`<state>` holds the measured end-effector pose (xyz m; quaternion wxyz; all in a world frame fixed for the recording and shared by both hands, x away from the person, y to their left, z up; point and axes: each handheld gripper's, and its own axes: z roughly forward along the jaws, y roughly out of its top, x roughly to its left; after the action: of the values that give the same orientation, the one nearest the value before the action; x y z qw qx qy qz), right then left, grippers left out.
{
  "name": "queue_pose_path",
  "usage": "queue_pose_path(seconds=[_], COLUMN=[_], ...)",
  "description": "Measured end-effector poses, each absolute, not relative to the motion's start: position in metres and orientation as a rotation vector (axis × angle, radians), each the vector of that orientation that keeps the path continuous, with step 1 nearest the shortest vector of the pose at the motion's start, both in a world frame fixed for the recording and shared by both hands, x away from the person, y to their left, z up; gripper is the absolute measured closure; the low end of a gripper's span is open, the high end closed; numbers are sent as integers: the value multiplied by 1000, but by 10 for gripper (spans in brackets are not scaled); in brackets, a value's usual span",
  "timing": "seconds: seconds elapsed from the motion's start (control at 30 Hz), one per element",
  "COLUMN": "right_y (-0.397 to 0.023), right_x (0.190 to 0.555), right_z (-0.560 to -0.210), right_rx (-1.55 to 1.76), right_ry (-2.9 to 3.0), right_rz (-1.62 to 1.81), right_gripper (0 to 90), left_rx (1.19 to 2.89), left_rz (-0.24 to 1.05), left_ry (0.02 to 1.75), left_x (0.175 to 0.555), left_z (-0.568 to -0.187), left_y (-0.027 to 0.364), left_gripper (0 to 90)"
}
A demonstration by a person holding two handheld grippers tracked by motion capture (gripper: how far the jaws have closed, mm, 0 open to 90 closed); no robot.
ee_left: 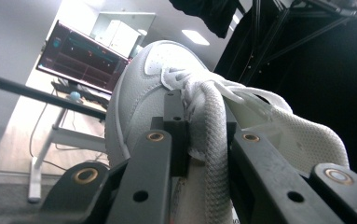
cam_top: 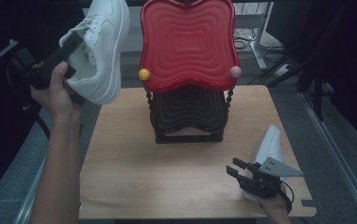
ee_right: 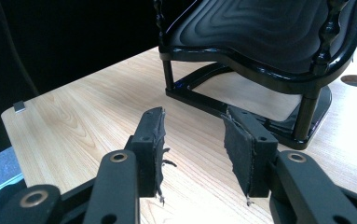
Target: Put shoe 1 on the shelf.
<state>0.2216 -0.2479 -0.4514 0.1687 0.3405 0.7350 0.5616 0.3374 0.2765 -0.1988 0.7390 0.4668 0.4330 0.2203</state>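
White sneaker (cam_top: 100, 49) held aloft at 10 o'clock, left gripper (cam_top: 71, 46) pinching its collar; right gripper (cam_top: 236, 168) jaws spread, empty, at 5 o'clock over table (cam_top: 167, 158), beside second sneaker (cam_top: 269, 144).

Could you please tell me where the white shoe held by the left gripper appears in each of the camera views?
High view: white shoe, upper left, raised beside the red tray.
Left gripper view: centre, its collar clamped between the jaws.
Right gripper view: I don't see it here.
Shared landmark: black lower tray.
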Motion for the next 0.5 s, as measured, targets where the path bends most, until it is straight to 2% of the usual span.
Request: queue_pose_path(seconds=[0.5], right_y=[-246], right_x=[220], right_z=[-452], right_rx=[962], right_ry=[2099], right_rz=[1601], right_gripper=[574], left_rx=[1053], left_rz=[492], left_ry=[938], left_x=[378], left_z=[-175], left_y=[209], left_gripper=[818])
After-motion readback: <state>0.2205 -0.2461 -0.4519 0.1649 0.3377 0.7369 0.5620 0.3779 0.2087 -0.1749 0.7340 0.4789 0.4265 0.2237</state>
